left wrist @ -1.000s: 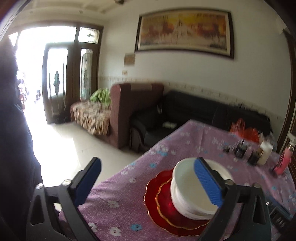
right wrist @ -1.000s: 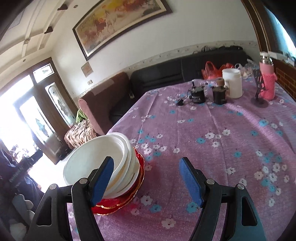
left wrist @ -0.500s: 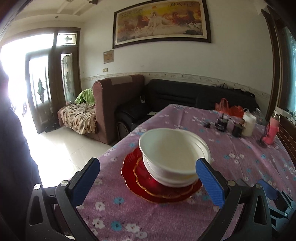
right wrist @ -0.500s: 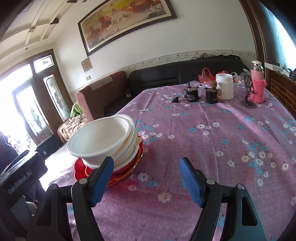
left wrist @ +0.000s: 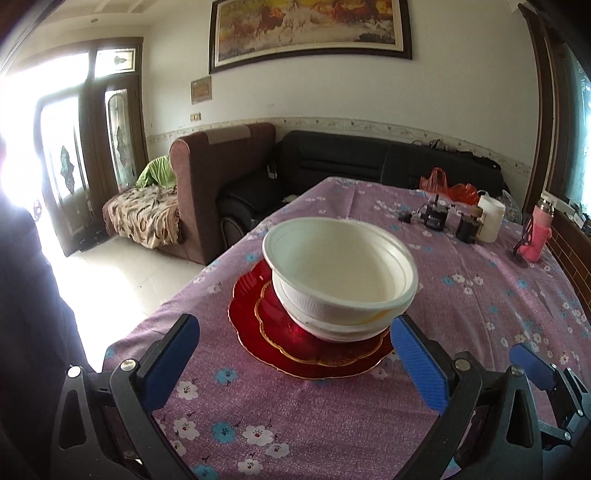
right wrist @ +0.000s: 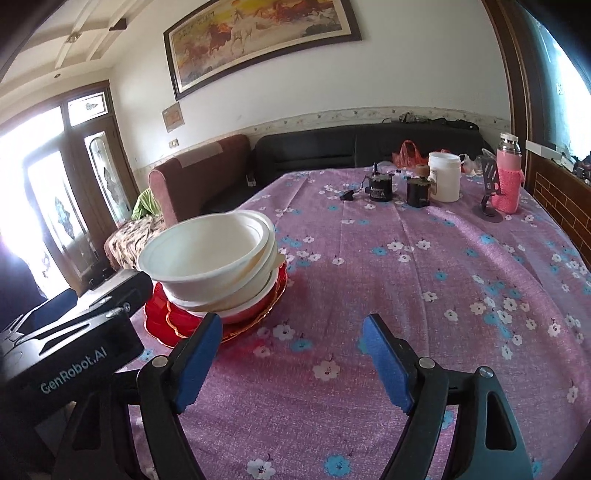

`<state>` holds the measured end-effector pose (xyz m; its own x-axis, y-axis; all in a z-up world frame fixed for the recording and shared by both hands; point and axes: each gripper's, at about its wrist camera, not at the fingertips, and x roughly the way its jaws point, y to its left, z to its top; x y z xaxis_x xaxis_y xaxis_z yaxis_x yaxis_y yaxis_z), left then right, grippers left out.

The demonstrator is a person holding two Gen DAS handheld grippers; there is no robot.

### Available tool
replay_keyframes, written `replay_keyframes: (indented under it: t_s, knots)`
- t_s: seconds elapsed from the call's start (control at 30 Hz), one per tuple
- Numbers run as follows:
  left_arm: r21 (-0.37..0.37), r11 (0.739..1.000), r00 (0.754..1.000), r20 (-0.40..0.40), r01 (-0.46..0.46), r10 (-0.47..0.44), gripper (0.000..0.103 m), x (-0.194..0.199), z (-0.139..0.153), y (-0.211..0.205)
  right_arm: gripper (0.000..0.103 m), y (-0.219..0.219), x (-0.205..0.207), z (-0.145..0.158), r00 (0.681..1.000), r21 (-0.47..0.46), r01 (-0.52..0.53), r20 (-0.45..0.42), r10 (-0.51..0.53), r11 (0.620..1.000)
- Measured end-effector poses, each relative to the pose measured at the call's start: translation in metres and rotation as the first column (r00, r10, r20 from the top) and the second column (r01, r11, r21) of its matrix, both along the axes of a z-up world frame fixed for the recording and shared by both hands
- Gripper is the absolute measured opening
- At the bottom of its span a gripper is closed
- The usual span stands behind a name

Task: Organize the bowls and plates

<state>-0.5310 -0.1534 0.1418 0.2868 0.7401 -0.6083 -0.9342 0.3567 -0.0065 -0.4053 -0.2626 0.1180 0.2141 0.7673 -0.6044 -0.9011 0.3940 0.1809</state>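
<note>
Here, both tools (left wrist: 295,365) (right wrist: 291,362) wide, empty.

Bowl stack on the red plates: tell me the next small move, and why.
Probably nudge the top white bowl level with the left gripper. The bowl stack leans, with rims offset, on the red plates. Both grippers are open and empty; the right gripper points beside it.

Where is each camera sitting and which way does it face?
Left wrist: sits on the left gripper, low at the table's near edge, facing the stacked white bowls on red plates; its open blue fingers show.
Right wrist: sits on the right gripper, facing across the purple tablecloth; its open fingers and the left gripper's body show.
Both share the bowls, plates, sofa and painting.
</note>
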Motion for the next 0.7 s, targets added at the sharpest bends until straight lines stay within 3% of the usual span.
replay_keyframes:
  t_s: [0.7]
  knots:
    - [-0.074,0.997,0.999,-0.023,-0.030,0.028,0.103,0.007,-0.027,0.035,0.083,0.036,0.014,-0.033,0.999,-0.074,-0.013,-0.052,0.009,0.997]
